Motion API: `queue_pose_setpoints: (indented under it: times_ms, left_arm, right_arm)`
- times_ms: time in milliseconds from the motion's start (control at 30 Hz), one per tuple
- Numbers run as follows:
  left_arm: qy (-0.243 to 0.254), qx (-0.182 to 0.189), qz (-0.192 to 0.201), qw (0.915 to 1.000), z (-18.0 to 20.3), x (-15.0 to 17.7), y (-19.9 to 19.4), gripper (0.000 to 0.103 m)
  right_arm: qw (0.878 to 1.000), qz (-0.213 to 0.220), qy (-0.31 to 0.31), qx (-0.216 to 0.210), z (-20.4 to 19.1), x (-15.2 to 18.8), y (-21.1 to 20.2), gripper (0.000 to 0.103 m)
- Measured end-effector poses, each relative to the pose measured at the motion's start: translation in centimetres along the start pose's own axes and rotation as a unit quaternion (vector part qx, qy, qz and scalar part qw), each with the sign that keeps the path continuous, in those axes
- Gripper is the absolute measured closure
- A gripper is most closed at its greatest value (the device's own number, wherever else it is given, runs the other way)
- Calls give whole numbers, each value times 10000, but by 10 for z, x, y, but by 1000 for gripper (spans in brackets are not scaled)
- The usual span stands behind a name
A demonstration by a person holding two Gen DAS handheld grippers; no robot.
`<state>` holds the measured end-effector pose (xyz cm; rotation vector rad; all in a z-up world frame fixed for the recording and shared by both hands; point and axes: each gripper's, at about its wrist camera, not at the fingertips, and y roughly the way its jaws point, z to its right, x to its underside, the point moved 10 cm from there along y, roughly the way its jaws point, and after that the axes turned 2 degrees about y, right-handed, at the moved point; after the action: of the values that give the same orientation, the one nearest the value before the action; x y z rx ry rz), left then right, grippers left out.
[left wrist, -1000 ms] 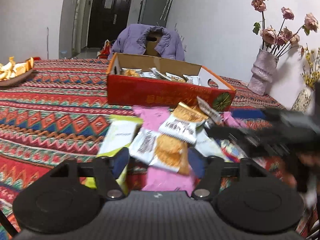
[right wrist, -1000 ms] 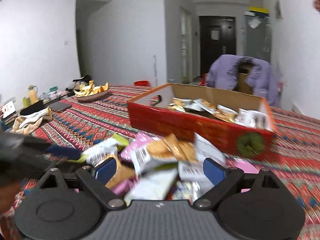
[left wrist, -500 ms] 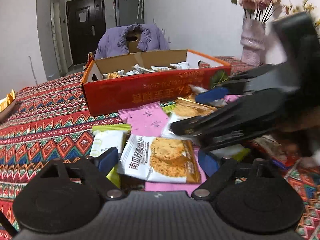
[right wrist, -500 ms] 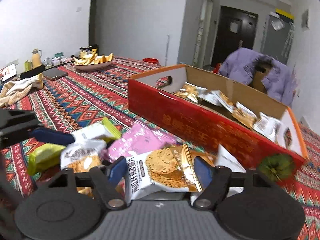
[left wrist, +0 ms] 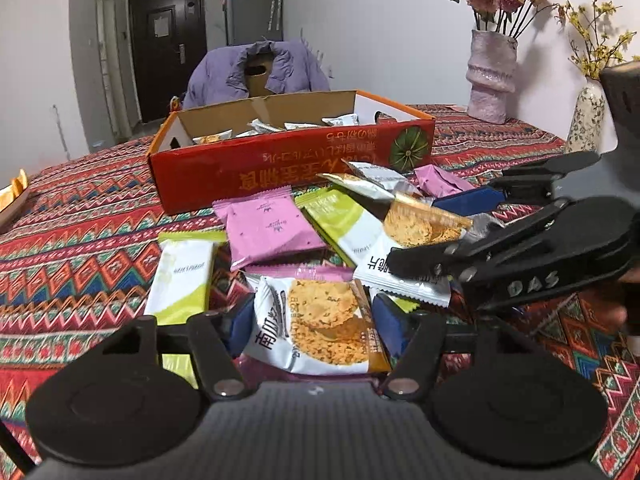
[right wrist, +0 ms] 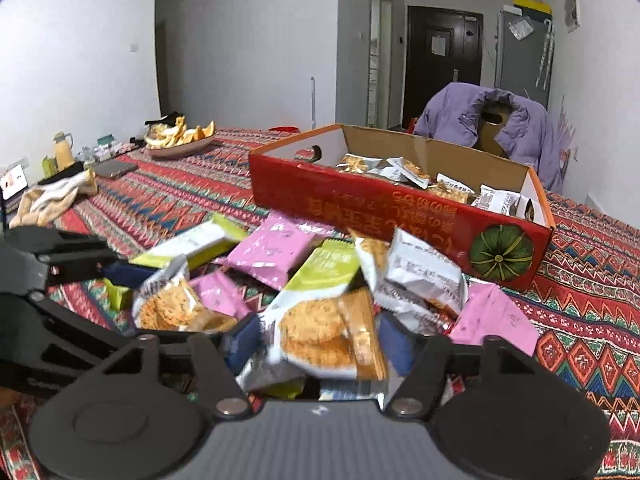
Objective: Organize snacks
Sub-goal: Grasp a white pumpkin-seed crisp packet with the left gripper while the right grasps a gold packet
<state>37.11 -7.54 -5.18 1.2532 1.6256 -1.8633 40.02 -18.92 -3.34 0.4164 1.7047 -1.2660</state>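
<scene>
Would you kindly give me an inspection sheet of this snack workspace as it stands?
Surface: patterned tablecloth, crowded near the front.
Job's things: red box partly filled; loose snack packets, such as a pink packet, heaped before it.
Clutter: fruit plate, crumpled cloth, flower vase.
Grippers: left gripper, jaws have just been closing, pads pressing a cracker packet; right gripper, jaws have just been opening, around a second cracker packet, contact unclear.
Cables: nothing seen.
Surroundings: purple jacket on a chair, dark door.
</scene>
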Motion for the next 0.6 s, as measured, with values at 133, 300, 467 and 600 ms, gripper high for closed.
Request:
queue_pose_setpoints:
  times_ms: [133, 300, 467, 600]
  left_arm:
    - [-156, -120, 67, 9998, -6, -1, -20, 40]
    - [-289, -320, 231, 9988, -17, -6, -47, 40]
    - [-396, -425, 210, 9981, -19, 3, -66, 40]
    - [-573, -407, 146, 9974, -17, 15, -77, 40]
  right_arm:
    - [9997, 11, -232, 33, -8, 3, 3, 34]
    - [9984, 50, -548, 137, -19, 5, 1, 41]
    - [9993, 351, -88, 17, -20, 1, -30, 61]
    - [9974, 567, 448, 4, -12, 4, -65, 86]
